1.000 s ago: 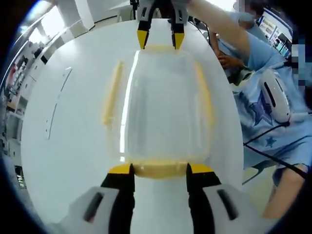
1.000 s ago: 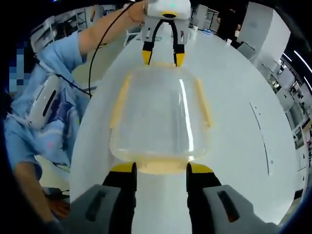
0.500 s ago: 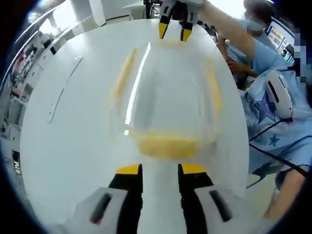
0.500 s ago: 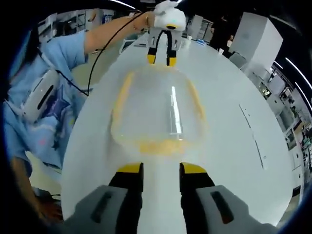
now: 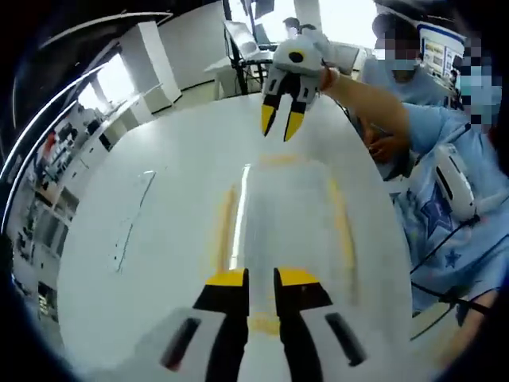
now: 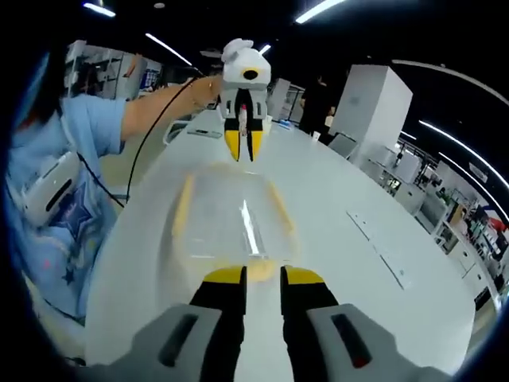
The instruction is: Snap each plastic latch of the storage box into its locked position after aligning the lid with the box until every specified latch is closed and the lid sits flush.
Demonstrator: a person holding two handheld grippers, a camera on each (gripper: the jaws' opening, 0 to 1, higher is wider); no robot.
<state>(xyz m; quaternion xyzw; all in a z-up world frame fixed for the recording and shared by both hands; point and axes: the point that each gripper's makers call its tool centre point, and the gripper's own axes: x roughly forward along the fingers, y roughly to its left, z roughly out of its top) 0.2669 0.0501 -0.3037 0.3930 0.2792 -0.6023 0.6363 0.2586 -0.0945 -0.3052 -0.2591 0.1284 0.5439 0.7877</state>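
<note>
A clear storage box (image 5: pixel 282 208) with its lid on lies lengthwise on the white table (image 5: pixel 151 255). Yellow latches run along its long sides (image 5: pixel 227 227) (image 5: pixel 343 223) and its ends. My left gripper (image 5: pixel 261 278) hovers above the box's near end, shut and holding nothing. In the air beyond the far end, my right gripper (image 5: pixel 281 125) hangs with its yellow tips together. In the right gripper view the box (image 6: pixel 227 216) lies ahead of my right gripper (image 6: pixel 262 276), and the left gripper (image 6: pixel 242 145) is raised past the far end, shut.
A person in a light blue shirt (image 5: pixel 445 191) sits at the table's edge beside the box, also visible in the right gripper view (image 6: pixel 48 191). A thin lined mark (image 5: pixel 131 223) lies on the table. Office furniture stands beyond the table.
Both grippers have drawn back and risen from the box's end latches. Their jaws, wide apart a second ago, have come together. The box has stayed on the table.
</note>
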